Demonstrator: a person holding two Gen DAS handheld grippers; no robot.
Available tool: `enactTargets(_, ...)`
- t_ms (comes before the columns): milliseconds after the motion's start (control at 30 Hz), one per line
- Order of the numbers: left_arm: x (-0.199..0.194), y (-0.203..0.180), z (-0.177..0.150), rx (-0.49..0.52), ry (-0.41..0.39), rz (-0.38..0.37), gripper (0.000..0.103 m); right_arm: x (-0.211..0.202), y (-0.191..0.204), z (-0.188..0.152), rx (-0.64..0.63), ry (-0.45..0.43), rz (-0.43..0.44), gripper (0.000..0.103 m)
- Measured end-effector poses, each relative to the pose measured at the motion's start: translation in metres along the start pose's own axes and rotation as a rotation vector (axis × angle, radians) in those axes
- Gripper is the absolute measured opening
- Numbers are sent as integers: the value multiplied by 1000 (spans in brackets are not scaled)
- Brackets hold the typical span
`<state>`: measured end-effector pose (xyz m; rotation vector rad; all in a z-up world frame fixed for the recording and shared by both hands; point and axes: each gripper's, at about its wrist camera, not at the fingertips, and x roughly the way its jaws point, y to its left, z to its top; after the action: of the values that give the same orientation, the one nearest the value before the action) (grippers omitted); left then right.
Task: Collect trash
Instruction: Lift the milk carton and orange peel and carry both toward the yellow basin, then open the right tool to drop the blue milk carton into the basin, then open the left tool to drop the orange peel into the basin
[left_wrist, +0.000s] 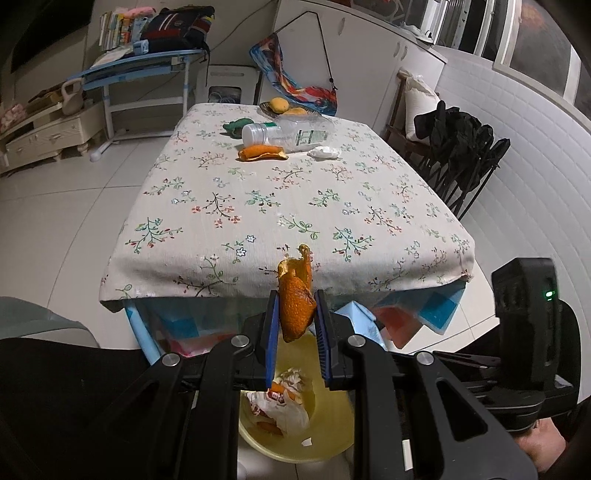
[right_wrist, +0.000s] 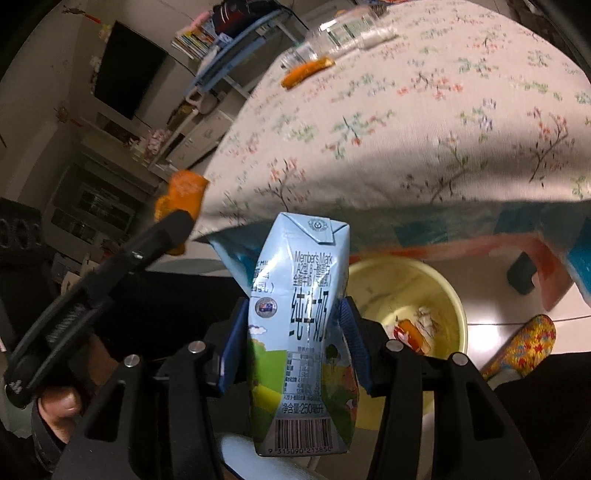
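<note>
A curled piece of orange peel (left_wrist: 295, 306) is pinched between the blue pads of the left gripper (left_wrist: 295, 314), held in the air just past the near edge of the table (left_wrist: 258, 206) and above a yellow bin (left_wrist: 328, 435) on the floor. The bin already holds crumpled white paper and more orange scraps. The right gripper (right_wrist: 291, 343) clamps a light blue milk carton (right_wrist: 299, 332) upright between its pads — the carton sits beside the same yellow bin, near the table's edge, its sides dented. From the right wrist view the left gripper appears at the left, with its peel sticking out past the fingers. Farther back on the floral tablecloth lie another strip of orange peel (left_wrist: 262, 152), a clear plastic bottle (left_wrist: 288, 134) on its side, a crumpled white tissue (left_wrist: 324, 151) and a small green object (left_wrist: 236, 125) — all close together. A dish of yellow fruit (left_wrist: 284, 106) stands at the far edge.
</note>
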<state>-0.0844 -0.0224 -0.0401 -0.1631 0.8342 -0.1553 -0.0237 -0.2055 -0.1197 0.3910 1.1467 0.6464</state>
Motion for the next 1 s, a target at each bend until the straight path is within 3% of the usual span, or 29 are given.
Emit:
enactTargets(400, -4, -3, -8, 16, 8, -2, 18, -4, -5, 1, 13, -12, -49, 59)
enactTargets(900, 17, -15, -23, 57, 133, -32, 18, -37, -12, 12, 83, -216, -73, 68)
enactTargets(1000, 21, -17, -26, 53, 152, -42, 29, -38, -11, 13, 81, -224, -74, 69)
